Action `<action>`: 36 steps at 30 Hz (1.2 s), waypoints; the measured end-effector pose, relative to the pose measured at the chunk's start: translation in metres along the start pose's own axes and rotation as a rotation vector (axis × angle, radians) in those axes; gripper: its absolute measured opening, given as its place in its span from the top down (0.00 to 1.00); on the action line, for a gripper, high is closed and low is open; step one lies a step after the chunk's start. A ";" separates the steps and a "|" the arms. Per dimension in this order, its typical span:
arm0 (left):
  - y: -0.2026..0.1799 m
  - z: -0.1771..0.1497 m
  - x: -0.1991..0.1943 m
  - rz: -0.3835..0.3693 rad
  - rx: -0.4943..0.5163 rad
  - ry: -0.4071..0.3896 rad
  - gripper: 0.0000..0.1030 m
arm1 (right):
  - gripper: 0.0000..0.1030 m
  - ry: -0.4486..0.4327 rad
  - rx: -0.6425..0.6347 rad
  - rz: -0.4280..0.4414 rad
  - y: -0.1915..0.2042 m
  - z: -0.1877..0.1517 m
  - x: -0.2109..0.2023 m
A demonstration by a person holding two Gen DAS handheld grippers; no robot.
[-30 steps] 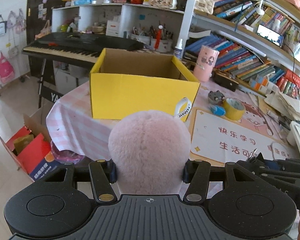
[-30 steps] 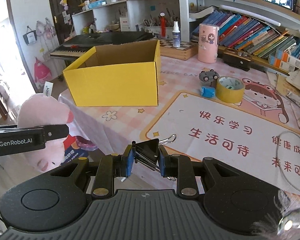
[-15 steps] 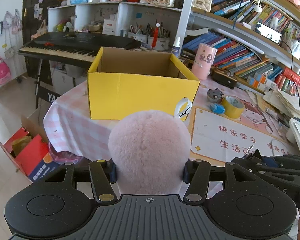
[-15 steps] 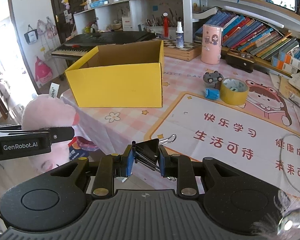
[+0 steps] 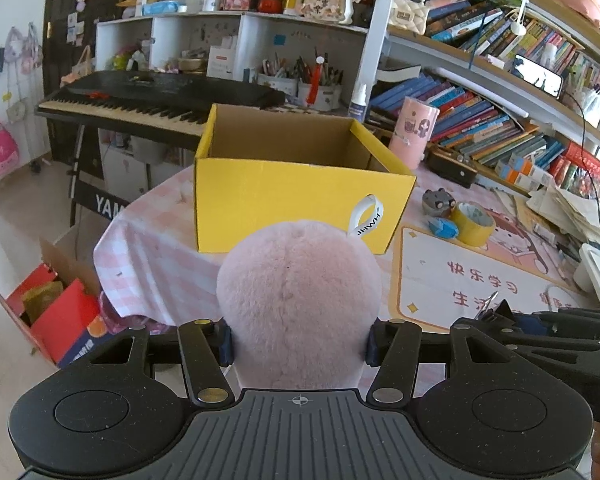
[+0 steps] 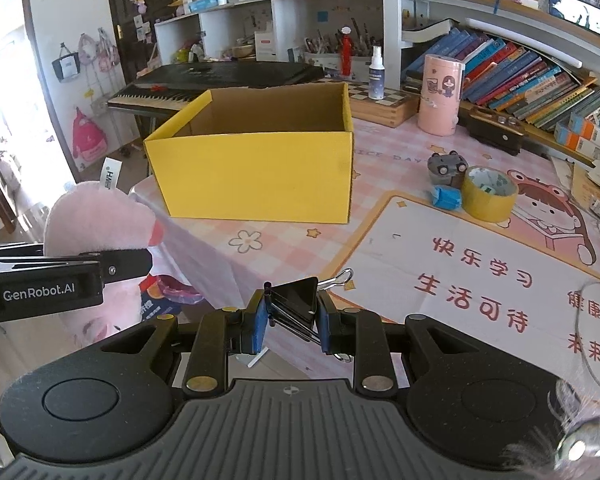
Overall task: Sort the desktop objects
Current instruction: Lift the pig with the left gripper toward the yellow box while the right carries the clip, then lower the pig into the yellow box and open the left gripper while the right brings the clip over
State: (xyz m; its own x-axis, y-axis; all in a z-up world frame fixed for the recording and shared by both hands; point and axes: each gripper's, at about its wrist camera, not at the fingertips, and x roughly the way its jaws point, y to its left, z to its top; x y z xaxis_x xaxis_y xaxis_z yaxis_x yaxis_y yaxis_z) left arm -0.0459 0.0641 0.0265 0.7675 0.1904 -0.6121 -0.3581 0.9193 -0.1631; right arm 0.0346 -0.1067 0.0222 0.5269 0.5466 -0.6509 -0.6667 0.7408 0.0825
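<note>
Yellow box: open top, straight ahead and far of both my loads, plush toy pinched in left jaws, binder clip in right.

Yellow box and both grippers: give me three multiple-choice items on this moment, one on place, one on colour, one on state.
1. Where do the tape roll, toy car and blue eraser lie?
A. Inside the yellow box
B. On the table beside the box
C. On the floor

2. What colour is the plush toy?
A. Pink
B. Green
C. Brown

3. What does the right gripper hold?
A. Nothing
B. The tape roll
C. A black binder clip

Answers: 1 B, they sit on the tablecloth right of the box. 2 A, pink fur shows in the left gripper. 3 C, its pads press the clip.
</note>
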 end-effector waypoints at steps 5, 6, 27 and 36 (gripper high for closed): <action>0.006 0.003 -0.002 -0.007 0.022 -0.022 0.47 | 0.77 -0.002 0.017 -0.003 0.006 0.002 0.005; 0.007 0.004 -0.002 -0.007 0.020 -0.029 0.47 | 0.77 -0.002 0.021 -0.003 0.007 0.003 0.006; -0.001 0.121 0.038 0.074 -0.004 -0.243 0.45 | 0.77 -0.157 -0.036 0.107 -0.027 0.122 0.058; -0.004 0.142 0.102 0.159 -0.007 -0.172 0.44 | 0.77 -0.173 -0.186 0.169 -0.046 0.189 0.118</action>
State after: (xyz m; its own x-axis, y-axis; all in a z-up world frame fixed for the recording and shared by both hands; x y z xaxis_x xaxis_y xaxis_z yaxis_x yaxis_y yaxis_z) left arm 0.1091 0.1288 0.0751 0.7803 0.3890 -0.4898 -0.4850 0.8708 -0.0810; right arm 0.2268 -0.0026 0.0846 0.4713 0.7264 -0.5002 -0.8293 0.5580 0.0289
